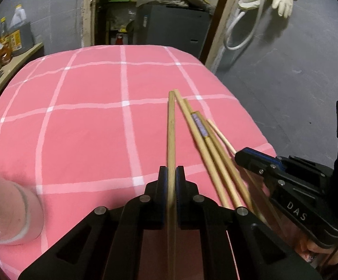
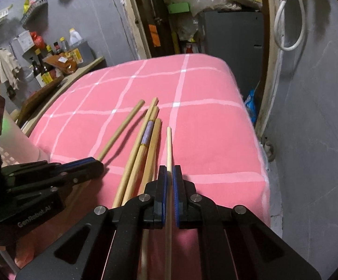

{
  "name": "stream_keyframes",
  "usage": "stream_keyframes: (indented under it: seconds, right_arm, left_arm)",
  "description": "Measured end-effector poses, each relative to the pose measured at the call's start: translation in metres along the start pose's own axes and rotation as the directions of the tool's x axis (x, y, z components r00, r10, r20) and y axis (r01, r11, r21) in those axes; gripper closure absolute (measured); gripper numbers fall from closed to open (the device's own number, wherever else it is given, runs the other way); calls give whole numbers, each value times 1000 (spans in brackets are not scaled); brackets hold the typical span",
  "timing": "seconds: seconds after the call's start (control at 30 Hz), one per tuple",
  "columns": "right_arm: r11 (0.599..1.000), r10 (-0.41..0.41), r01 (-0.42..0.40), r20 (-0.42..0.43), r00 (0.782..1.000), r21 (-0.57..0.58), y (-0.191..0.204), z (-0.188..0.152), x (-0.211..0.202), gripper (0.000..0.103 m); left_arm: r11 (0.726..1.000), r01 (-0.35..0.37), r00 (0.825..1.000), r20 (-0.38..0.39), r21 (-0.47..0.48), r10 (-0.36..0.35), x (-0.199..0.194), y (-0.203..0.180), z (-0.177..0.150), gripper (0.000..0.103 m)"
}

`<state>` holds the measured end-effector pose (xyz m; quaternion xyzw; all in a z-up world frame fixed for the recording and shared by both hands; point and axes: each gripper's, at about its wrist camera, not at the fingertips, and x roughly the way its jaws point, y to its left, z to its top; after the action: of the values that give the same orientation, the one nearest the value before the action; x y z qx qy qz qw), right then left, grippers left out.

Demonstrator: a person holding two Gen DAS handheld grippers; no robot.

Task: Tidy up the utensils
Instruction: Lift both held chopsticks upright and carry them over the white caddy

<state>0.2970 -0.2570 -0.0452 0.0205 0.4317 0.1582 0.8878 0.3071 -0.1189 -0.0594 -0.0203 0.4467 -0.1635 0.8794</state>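
Observation:
My left gripper is shut on a tan wooden chopstick that points away over the pink checked cloth. My right gripper is shut on a thinner pale chopstick; it shows at the right of the left wrist view. Between the two, three more tan chopsticks lie side by side, one with a purple band. The left gripper shows at the left of the right wrist view, with its chopstick sticking out ahead.
A white cup or holder stands at the near left, also showing in the right wrist view. A side counter with bottles is at the far left. The table's right edge drops to a grey floor.

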Motion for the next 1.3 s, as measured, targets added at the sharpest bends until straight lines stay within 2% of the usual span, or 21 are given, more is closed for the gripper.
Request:
stream_keyframes:
  seconds: [0.33,0.47,0.6,0.73,0.9,1.0,1.1,1.17,1.3]
  right_arm:
    - [999,-37,35,-112,993,-20,3,8,17,95]
    - [999,-28,31,-155,988,15,0,13,19,96]
    - [998,-17,23,-101,995,56,-1,7,14,100]
    - [995,15,-15,-4,1000,101,-3,-1,-1,100]
    - [990,48,-63,115,992,126,2,-5,-27,100]
    - [993,57,-78,212,976,93,15,-10,-51,100]
    - [992,78,-106,327,942,69,31,-15,-76,100]
    - [992,88,-114,386,918,46,40,-16,-87,100]
    - [992,115,-121,514,850,-21,67,-14,-110,100]
  left_arm:
    - [1000,-11,999,-39,-13,11,3,5,-2,98]
    - [1000,-1,999,-46,-25,0,2,6,-3,98]
    - [999,17,999,-32,-48,-19,-2,8,-5,98]
    - [998,31,1000,-2,-59,-31,-12,10,-7,98]
    - [997,49,996,79,-64,-44,-38,10,-13,99]
    - [997,59,983,176,-53,-49,-60,9,-18,98]
    - [997,67,962,266,-44,-53,-81,7,-20,98]
    - [996,82,935,349,-41,-62,-100,8,-22,98]
    - [995,84,887,458,-47,-54,-131,10,-22,98]
